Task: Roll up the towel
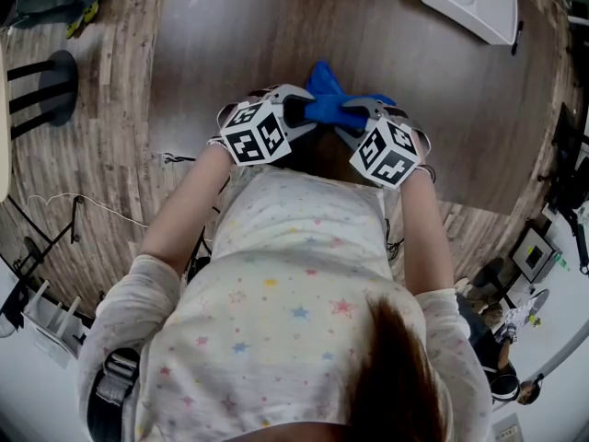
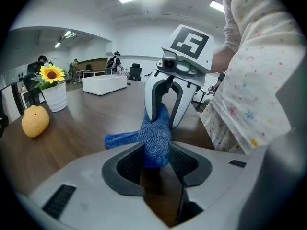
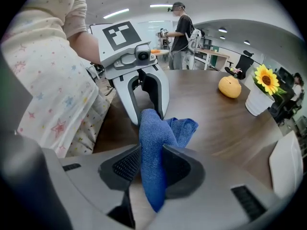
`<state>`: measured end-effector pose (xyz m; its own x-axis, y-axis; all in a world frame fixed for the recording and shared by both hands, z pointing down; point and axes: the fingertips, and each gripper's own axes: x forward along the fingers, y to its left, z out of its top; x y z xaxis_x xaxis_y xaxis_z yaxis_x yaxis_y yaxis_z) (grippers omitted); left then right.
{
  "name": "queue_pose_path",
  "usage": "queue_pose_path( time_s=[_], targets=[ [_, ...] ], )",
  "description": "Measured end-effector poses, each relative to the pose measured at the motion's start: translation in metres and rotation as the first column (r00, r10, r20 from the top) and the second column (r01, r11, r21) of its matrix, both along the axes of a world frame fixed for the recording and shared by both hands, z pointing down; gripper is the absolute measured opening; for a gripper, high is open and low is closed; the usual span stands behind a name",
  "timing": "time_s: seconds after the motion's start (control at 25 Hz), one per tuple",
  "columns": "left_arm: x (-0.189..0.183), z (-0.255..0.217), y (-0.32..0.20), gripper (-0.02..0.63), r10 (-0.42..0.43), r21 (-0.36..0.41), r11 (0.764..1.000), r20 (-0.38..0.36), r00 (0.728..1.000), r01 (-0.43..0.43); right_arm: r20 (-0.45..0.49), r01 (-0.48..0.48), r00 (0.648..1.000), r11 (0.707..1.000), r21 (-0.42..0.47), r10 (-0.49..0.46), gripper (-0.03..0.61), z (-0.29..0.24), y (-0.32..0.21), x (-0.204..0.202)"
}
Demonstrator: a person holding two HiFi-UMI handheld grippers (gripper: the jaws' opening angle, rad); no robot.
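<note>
A blue towel (image 1: 329, 99) is bunched into a thick roll above the dark wooden table (image 1: 221, 44), stretched between both grippers near the table's near edge. My left gripper (image 1: 296, 110) is shut on one end of the towel (image 2: 156, 137). My right gripper (image 1: 361, 110) faces it and is shut on the other end of the towel (image 3: 154, 157), which hangs down through the jaws. A loose fold of towel lies on the table behind the roll. In each gripper view the opposite gripper (image 2: 167, 99) (image 3: 144, 92) shows clamped on the same towel.
A white tray (image 1: 471, 3) lies at the table's far right. An orange fruit (image 2: 35, 121) and a white pot with a sunflower (image 2: 53, 90) stand further out on the table. People stand and sit in the background (image 3: 180, 28). Chair bases are beside the table (image 1: 41, 81).
</note>
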<state>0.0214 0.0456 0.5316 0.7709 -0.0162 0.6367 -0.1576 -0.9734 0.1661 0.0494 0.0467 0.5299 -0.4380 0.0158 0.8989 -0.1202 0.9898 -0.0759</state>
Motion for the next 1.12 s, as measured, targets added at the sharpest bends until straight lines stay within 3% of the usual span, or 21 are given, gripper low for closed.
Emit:
queue_pose_path(
  time_s=[0.24, 0.44, 0.68, 0.92, 1.12],
  targets=[
    [0.002, 0.001, 0.006, 0.16, 0.004, -0.053, 0.999, -0.013, 1.0, -0.005, 0.006, -0.007, 1.0, 0.999, -0.043, 0.008, 0.13, 0.0, 0.006, 0.004],
    [0.001, -0.003, -0.008, 0.169, -0.044, -0.107, 0.993, -0.034, 0.998, 0.04, 0.006, -0.024, 1.0, 1.0, 0.001, 0.024, 0.143, -0.005, -0.01, 0.001],
    [-0.001, -0.005, -0.012, 0.178, -0.067, -0.053, 0.996, -0.004, 0.998, 0.067, 0.013, -0.041, 0.999, 0.999, 0.012, 0.041, 0.145, -0.004, -0.015, 0.001],
    [0.005, -0.018, -0.006, 0.181, -0.019, 0.067, 0.998, -0.011, 1.0, 0.02, 0.008, -0.035, 0.999, 0.999, -0.008, 0.035, 0.143, -0.002, -0.014, 0.001],
    [0.015, -0.02, -0.001, 0.181, -0.001, 0.089, 0.996, -0.013, 1.0, 0.002, 0.009, -0.031, 0.999, 0.999, -0.005, 0.031, 0.143, -0.003, -0.016, 0.001]
  ],
)
